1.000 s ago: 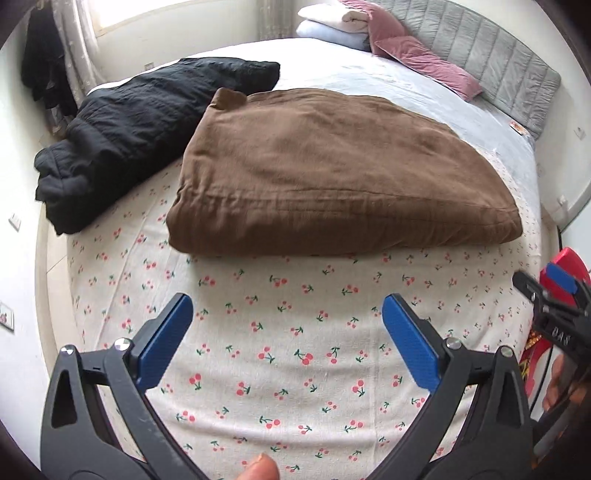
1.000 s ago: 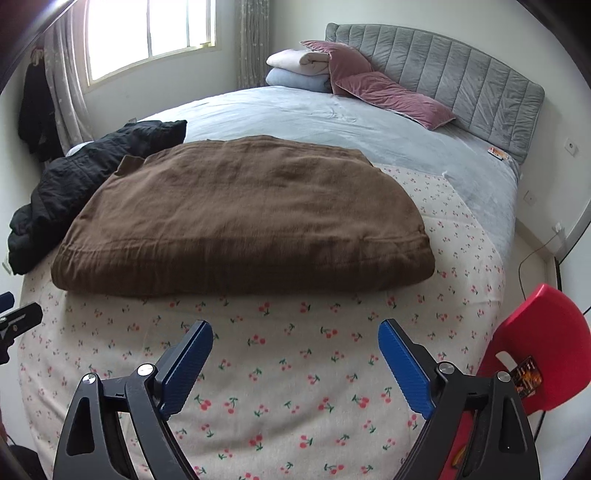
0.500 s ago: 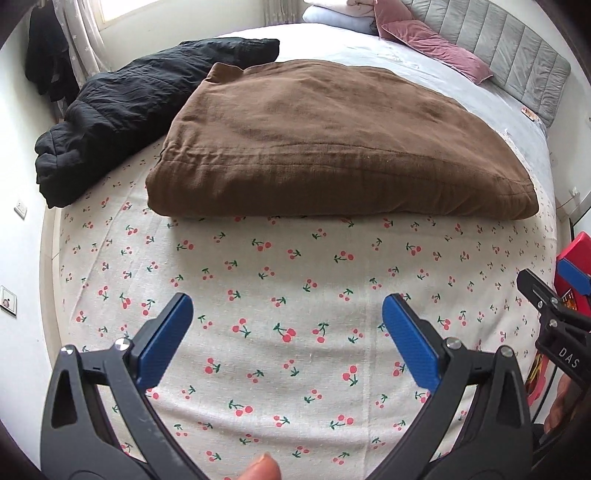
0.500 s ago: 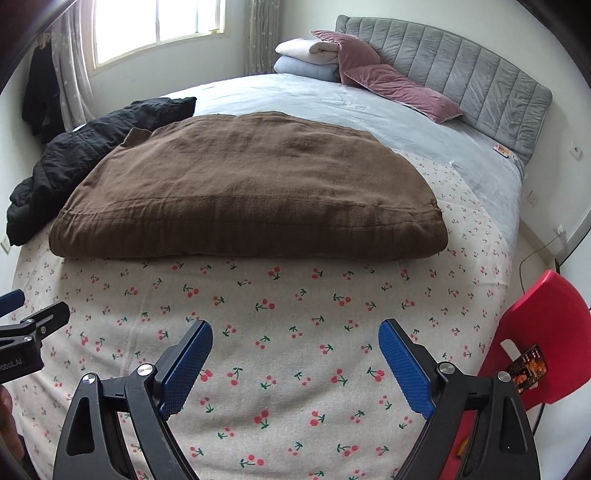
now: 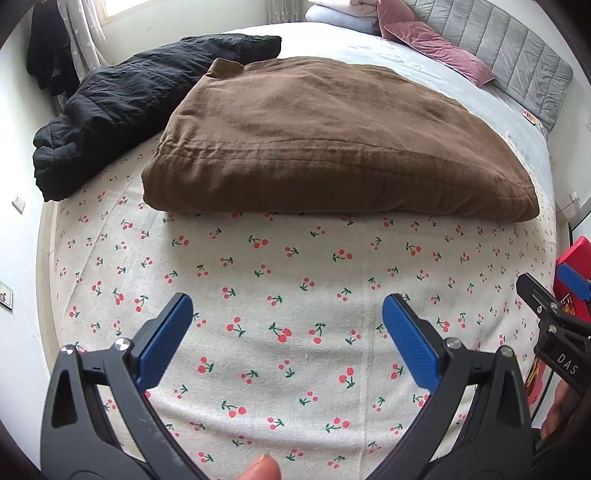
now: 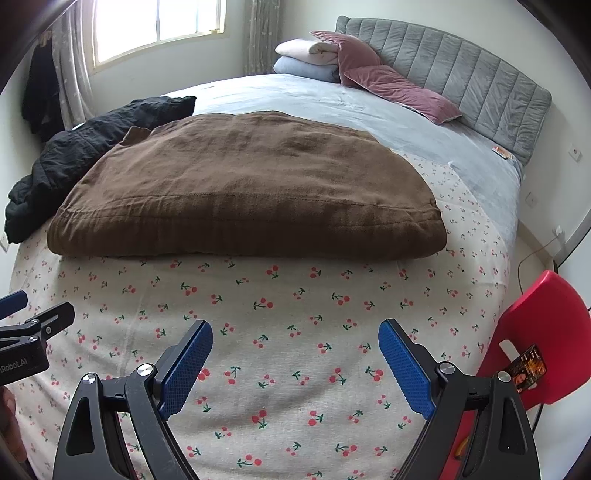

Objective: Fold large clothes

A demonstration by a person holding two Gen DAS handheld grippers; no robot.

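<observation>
Left gripper (image 5: 287, 314): jaws spread wide, nothing between them, nothing touched; it hangs over the cherry-print sheet (image 5: 295, 280). Right gripper (image 6: 295, 341): likewise wide apart, empty, above the same sheet.

Brown garment (image 5: 332, 144): folded into a thick pad, lying on the sheet beyond both grippers, well apart from the pads. Black garment (image 5: 122, 103): bunched at the brown one's far left, touching it at the corner. Grey cover (image 6: 369, 110) beyond, then pink pillows (image 6: 391, 85), folded blankets (image 6: 306, 59) and grey headboard (image 6: 461, 74).

Left view only: a fingertip (image 5: 264, 469) at the bottom edge, and the right gripper's finger at the right edge. Right view only: window (image 6: 159, 26), red chair (image 6: 546, 332) with a card (image 6: 528, 367) on it, and the left gripper's finger at the left edge.
</observation>
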